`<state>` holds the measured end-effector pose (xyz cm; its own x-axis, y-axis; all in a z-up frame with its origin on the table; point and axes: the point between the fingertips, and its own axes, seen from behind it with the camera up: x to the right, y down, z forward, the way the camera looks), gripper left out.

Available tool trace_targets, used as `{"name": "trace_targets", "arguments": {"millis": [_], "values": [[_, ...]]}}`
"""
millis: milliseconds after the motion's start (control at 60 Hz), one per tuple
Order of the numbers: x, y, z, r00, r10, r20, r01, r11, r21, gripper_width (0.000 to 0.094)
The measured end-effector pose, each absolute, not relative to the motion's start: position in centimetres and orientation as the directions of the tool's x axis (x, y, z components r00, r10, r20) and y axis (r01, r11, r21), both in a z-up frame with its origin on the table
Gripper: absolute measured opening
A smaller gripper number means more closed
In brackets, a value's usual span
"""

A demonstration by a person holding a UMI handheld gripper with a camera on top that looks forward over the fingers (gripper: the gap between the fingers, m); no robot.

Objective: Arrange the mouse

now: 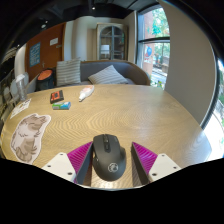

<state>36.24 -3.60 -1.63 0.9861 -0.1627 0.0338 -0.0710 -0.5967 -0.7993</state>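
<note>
A black computer mouse (109, 157) lies on the light wooden table (130, 115), between the two fingers of my gripper (111, 160). The left pink pad (80, 156) is right against the mouse's left side. The right pink pad (145, 156) stands slightly off its right side with a thin gap. The fingers are open around the mouse, which rests on the table. The near end of the mouse is hidden below the fingers.
A grey-and-white cut-out shape (28, 135) lies flat on the table to the left. Farther back are a small white object (86, 92), a dark box (57, 96) and a clear glass (20, 96). A sofa with cushions (105, 73) stands beyond the table.
</note>
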Motion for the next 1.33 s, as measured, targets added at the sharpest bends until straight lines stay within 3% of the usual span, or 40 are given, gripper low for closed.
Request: {"name": "trace_targets", "arguments": {"millis": [33, 83, 217, 383, 550, 667, 783, 867, 1017, 1150, 1333], "values": [[37.1, -2.9, -1.6, 0.983, -0.182, 0.037, -0.080, -0.595, -0.800, 0.0709], [38.4, -2.0, -1.7, 0.974, -0.225, 0.031, -0.111, -0.593, -0.798, 0.0522], [40.6, -1.4, -0.7, 0.939, -0.342, 0.025, -0.175, -0.540, -0.823, 0.0372], [33.1, 0.2, 4.8, 0.971, -0.235, -0.048, -0.152, -0.448, -0.881, 0.0350], [19.0, 3.0, 9.8, 0.996, -0.083, -0.032, -0.063, -0.404, -0.913, 0.0350], [10.7, 5.1, 7.8, 1.000, -0.020, -0.006, -0.014, -0.435, -0.900, 0.0349], [6.1, 6.2, 2.3, 1.000, 0.005, 0.012, 0.013, -0.531, -0.847, 0.0349], [4.5, 6.1, -0.7, 1.000, 0.013, 0.011, 0.017, -0.587, -0.809, 0.0367], [5.5, 6.1, -1.2, 0.998, 0.010, 0.069, 0.061, -0.599, -0.799, 0.0497], [5.8, 3.9, 1.3, 0.999, 0.052, 0.012, 0.039, -0.550, -0.834, 0.0871], [8.0, -3.0, 3.9, 0.991, 0.110, -0.070, -0.004, -0.510, -0.860, 0.0860]]}}
